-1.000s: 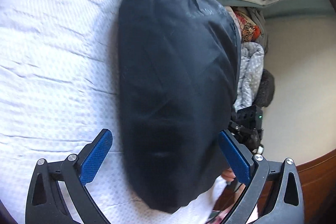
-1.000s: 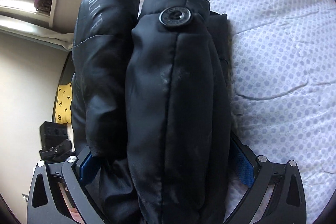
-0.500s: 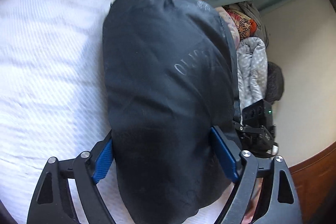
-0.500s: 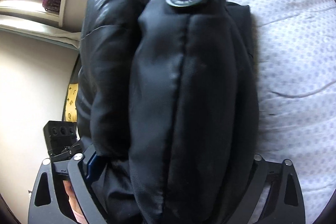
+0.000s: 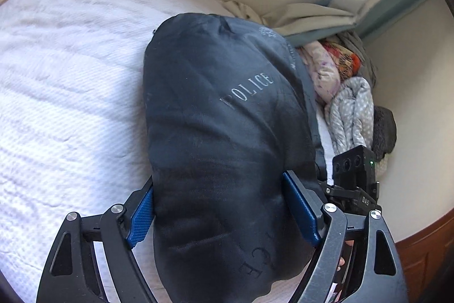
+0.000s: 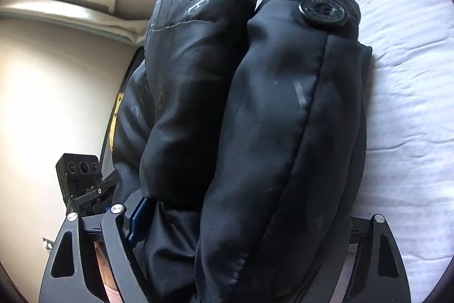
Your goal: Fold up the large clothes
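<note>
Both grippers are clamped on the jacket point(image 5: 227, 132), which fills mid-frame over the bed point(image 5: 71, 90). The left gripper point(image 5: 224, 206) pinches one end and the right gripper point(image 6: 241, 220) squeezes the thick bundle. Best keep both ends level so the folds don't slip.

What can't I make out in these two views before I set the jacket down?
- Right wrist view: right gripper, its right finger buried under the black jacket.
- Left wrist view: jacket's near end cut off by the bottom edge.
- Both views: jacket's underside against the bed, hidden by its own bulk.
</note>
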Demonstrator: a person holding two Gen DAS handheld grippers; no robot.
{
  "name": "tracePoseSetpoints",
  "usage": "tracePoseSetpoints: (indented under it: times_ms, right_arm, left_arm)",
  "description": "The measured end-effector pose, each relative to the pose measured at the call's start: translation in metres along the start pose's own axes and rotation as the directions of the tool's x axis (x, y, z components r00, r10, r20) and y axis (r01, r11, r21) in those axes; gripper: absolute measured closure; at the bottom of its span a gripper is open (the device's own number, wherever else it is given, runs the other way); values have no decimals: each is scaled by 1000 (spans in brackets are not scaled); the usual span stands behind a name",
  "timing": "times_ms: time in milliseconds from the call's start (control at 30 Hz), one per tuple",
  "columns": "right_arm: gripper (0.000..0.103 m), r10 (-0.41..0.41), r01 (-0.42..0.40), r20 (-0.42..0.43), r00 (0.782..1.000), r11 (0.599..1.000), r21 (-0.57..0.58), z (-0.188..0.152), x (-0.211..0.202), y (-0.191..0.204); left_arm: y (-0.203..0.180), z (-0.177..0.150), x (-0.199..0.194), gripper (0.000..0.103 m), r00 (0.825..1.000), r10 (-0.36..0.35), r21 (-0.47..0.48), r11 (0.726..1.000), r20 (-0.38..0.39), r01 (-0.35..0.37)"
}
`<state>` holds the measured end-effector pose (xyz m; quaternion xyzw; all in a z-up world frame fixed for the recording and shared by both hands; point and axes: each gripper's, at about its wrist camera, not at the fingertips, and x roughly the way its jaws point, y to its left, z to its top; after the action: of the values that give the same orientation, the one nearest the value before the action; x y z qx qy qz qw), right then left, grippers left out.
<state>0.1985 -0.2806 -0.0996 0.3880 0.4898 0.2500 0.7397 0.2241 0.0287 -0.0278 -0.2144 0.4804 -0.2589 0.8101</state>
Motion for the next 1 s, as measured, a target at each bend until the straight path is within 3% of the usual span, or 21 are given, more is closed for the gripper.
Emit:
tracePoseSetpoints:
  times_ms: [167, 333, 500, 700, 800, 933, 1000]
  right_arm:
    - [8, -83, 82, -21, 996, 997, -10, 2, 17, 5]
    - [6, -119, 119, -28, 993, 993, 10, 5, 13, 12]
    - [6, -176, 176, 6, 984, 984, -20, 8, -13, 26]
    - [6, -237, 247, 91, 967, 963, -108, -1, -37, 69]
    - [6, -286, 314, 180, 941, 937, -152, -1, -59, 90]
    - [6, -342, 424, 335, 878, 881, -212, -8, -90, 119]
    - [6, -326, 429, 372, 869, 872, -237, -13, -101, 129]
  left_arm:
    - [25, -12, 11, 7, 1000, -4, -63, 998, 9, 4]
    - [27, -13, 1, 1, 1000, 29, -65, 998, 13, -28]
    - [17, -9, -13, 1, 994, 103, -26, 994, 20, -102]
    - [6, -9, -43, 1, 974, 214, 67, 973, 77, -219]
    - [0, -11, -52, 1, 970, 222, 87, 969, 100, -231]
    - [-9, -14, -58, 1, 965, 232, 113, 963, 118, -245]
    - [-14, -15, -62, 1, 964, 236, 117, 961, 126, -251]
